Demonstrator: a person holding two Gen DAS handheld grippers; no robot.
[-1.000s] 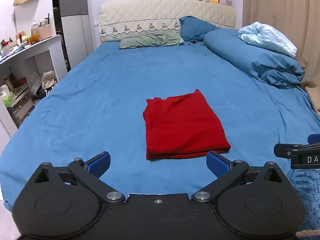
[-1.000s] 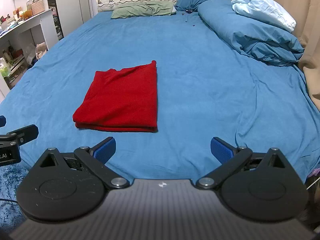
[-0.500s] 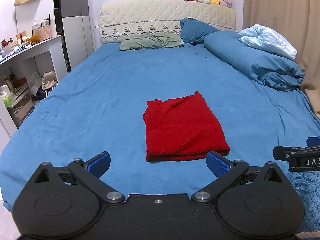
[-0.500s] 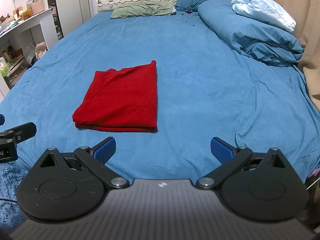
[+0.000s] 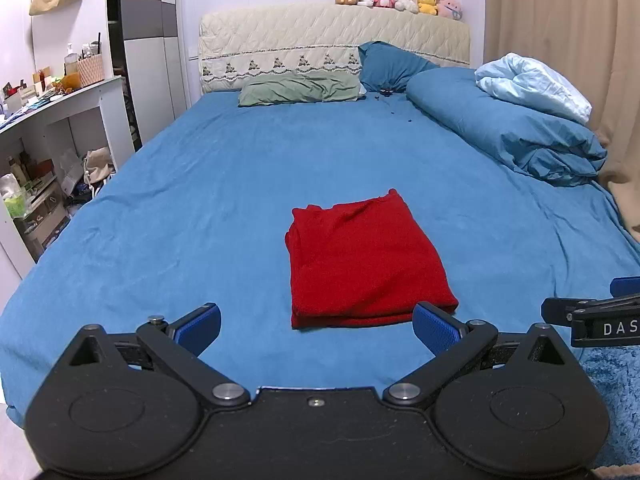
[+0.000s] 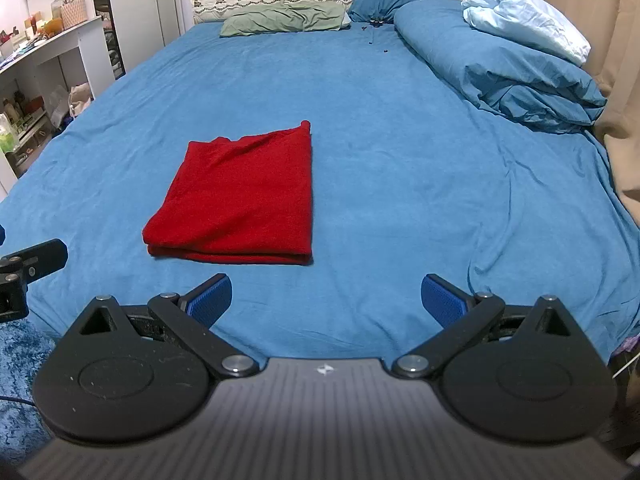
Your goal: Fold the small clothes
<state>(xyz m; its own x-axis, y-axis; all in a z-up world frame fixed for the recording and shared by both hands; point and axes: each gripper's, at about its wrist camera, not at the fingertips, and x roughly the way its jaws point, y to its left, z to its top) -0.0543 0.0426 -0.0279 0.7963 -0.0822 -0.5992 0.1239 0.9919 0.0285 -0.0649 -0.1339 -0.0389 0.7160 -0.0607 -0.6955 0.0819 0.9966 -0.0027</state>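
A red garment (image 5: 366,258) lies folded into a neat rectangle on the blue bed sheet (image 5: 200,200), its layered edge facing me. In the right wrist view the same red garment (image 6: 240,200) lies left of centre. My left gripper (image 5: 316,326) hangs open just short of the garment's near edge, with nothing between its blue pads. My right gripper (image 6: 326,298) is open too, held over the bed's foot to the right of the garment and apart from it. Each gripper's tip shows at the edge of the other's view.
A rolled blue duvet (image 5: 508,136) with a pale blanket (image 5: 532,88) lies along the bed's right side. Pillows (image 5: 300,90) and a headboard stand at the far end. A white cluttered shelf unit (image 5: 48,128) stands left; a blue shaggy rug (image 5: 616,392) lies below.
Both grippers have pulled back slightly and risen a little from the bed; the red garment has not moved. Jaws stay open.
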